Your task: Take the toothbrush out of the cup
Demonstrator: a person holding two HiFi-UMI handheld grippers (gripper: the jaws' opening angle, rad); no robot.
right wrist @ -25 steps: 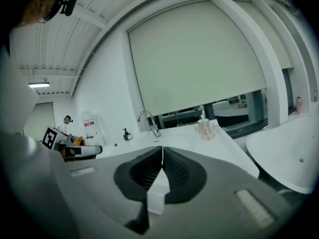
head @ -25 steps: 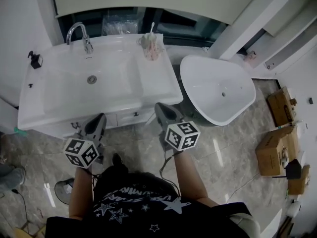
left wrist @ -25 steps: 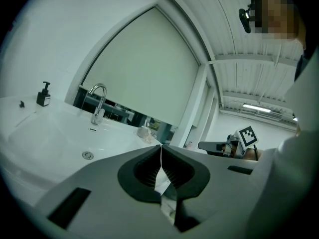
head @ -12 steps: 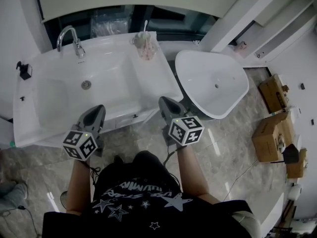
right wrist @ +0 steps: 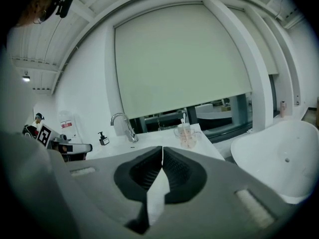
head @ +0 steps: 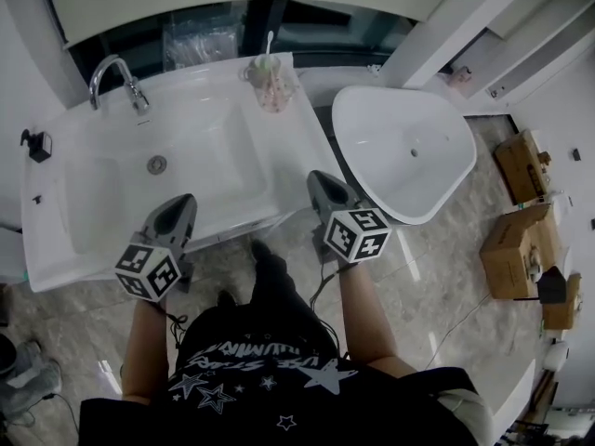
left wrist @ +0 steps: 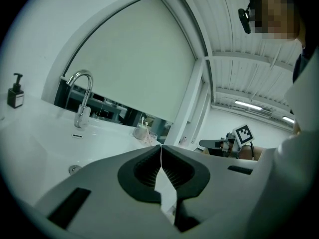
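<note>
toothbrush: white toothbrush (head: 269, 46) stands inside the cup, near upright with a slight lean, top end sticking out above the rim.
cup: clear cup (head: 273, 93) with pinkish pattern, handle on its left in the head view. It stands upright on the back right corner of the desk, right of the basin, just in front of the dark window (head: 307, 31).
desk: white desk (head: 307, 147) with a built-in basin (head: 200, 142); drain (head: 157, 164) in the basin floor.
faucet: chrome faucet (head: 113, 74) at the back left of the basin, spout curving over it.
pump bottle: small dark pump bottle (head: 37, 145) at the far left of the desk.
left gripper: left gripper (head: 182, 203) over the front edge of the desk, pointing toward the basin. Its fingers are pressed together with nothing between them. Well apart from the cup.
right gripper: right gripper (head: 316, 177) by the front right corner of the desk, pointing toward the back where the cup is. Its fingers are closed tight and empty. Well apart from the cup.
bathtub: white bathtub (head: 409, 156) just right of the desk.
cardboard boxes: cardboard boxes (head: 521, 263) on the floor (head: 437, 286) at the right.
blind: pale blind (right wrist: 179, 59) pulled down above the window.
person: dark shirt (head: 270, 379) with star print at the bottom of the head view, one arm to each gripper.
</note>
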